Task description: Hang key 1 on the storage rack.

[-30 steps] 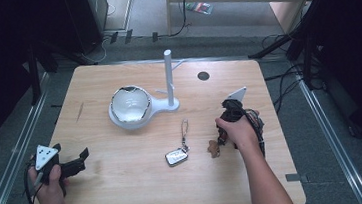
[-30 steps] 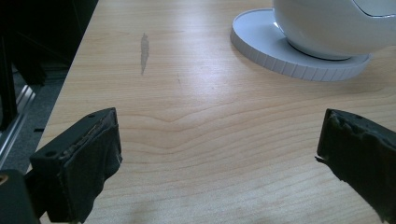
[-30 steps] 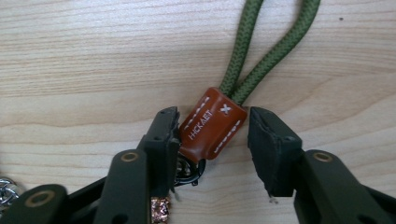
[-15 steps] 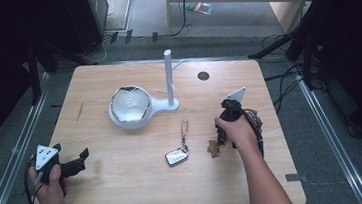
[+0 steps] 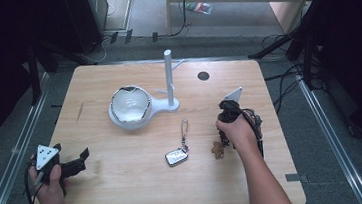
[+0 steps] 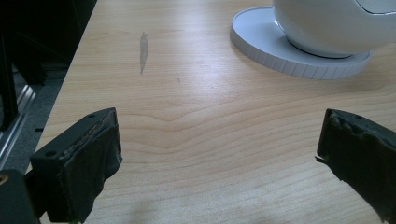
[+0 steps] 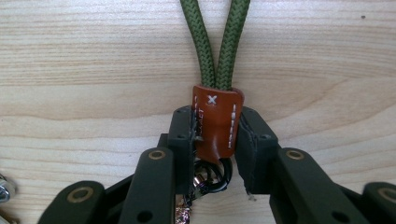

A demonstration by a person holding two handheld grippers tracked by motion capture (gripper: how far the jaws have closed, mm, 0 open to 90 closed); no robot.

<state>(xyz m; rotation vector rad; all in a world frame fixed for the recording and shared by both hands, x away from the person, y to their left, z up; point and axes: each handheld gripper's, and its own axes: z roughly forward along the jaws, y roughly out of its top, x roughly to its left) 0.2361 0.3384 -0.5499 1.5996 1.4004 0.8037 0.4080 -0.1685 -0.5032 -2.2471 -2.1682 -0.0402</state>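
Observation:
My right gripper (image 7: 215, 127) is shut on an orange-brown leather tab (image 7: 212, 109); its jaws have just been closing and now press the tab from both sides. A doubled green cord (image 7: 198, 42) runs from the tab across the wood, and a dark key ring (image 7: 219, 175) hangs below it. From above, the right gripper (image 5: 227, 139) points down at the table under the hand, beside a small brown charm (image 5: 218, 149). My left gripper (image 6: 217, 154) is open over bare wood, and shows at the front left corner (image 5: 81, 161).
A silver key fob (image 5: 176, 156) on a short chain lies left of the charm. A white bowl (image 5: 130, 106) sits on a white base with an upright post (image 5: 169, 78). The bowl's round base (image 6: 280, 56) lies ahead of the left gripper.

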